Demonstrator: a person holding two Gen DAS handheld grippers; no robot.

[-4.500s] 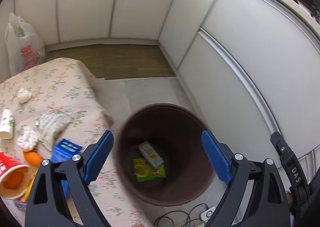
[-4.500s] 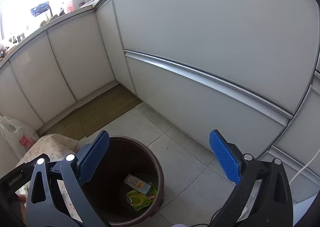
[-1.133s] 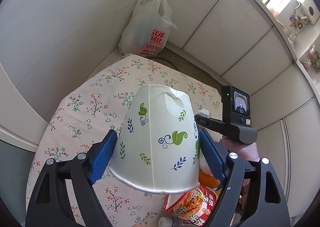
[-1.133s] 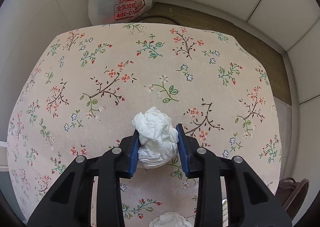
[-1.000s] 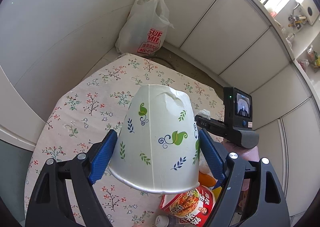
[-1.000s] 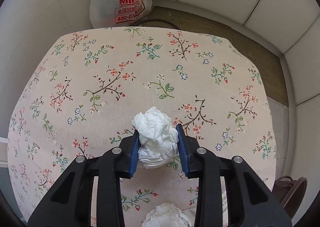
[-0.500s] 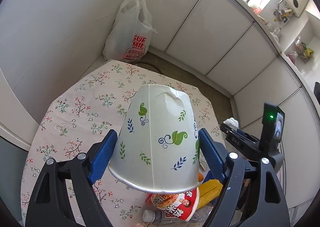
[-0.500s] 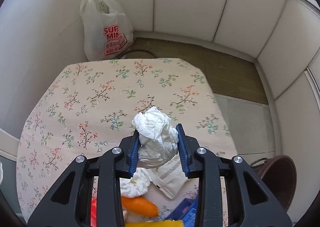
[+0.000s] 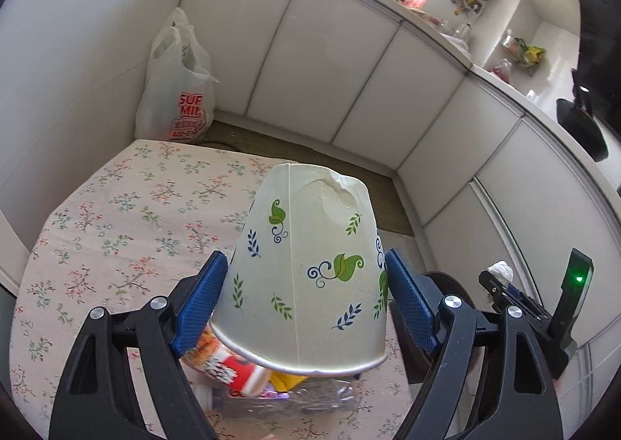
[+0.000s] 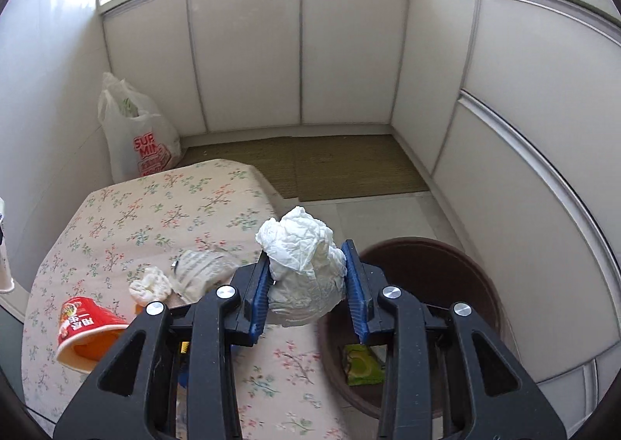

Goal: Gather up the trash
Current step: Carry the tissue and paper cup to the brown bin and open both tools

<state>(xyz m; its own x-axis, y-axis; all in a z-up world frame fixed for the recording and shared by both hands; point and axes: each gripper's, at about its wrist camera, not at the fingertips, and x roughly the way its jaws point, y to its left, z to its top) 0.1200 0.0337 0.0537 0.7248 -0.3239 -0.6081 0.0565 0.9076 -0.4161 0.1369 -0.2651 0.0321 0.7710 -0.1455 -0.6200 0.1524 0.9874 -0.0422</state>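
Observation:
My left gripper [image 9: 306, 284] is shut on a white paper cup [image 9: 306, 265] printed with green and blue leaves, held upside down above the floral-clothed table [image 9: 116, 214]. In the right wrist view my right gripper [image 10: 306, 284] is shut on a crumpled white tissue [image 10: 300, 261], held over the table's right edge next to the brown trash bin [image 10: 427, 265]. A green wrapper [image 10: 361, 358] lies in the bin's bottom. The right gripper with its tissue [image 9: 500, 271] also shows at the far right of the left wrist view, over the bin [image 9: 446, 280].
On the table [image 10: 128, 207] lie a tipped red noodle cup [image 10: 85, 327], another tissue wad [image 10: 149, 282], a cloth-like wrapper [image 10: 202, 265] and a plastic bottle [image 9: 271, 397]. A white shopping bag [image 10: 136, 137] stands in the corner. White cabinets and a floor mat [image 10: 341, 164] lie beyond.
Both grippers lifted off the table and swung right toward the bin, still holding the cup and the tissue. The bin has come into the right wrist view.

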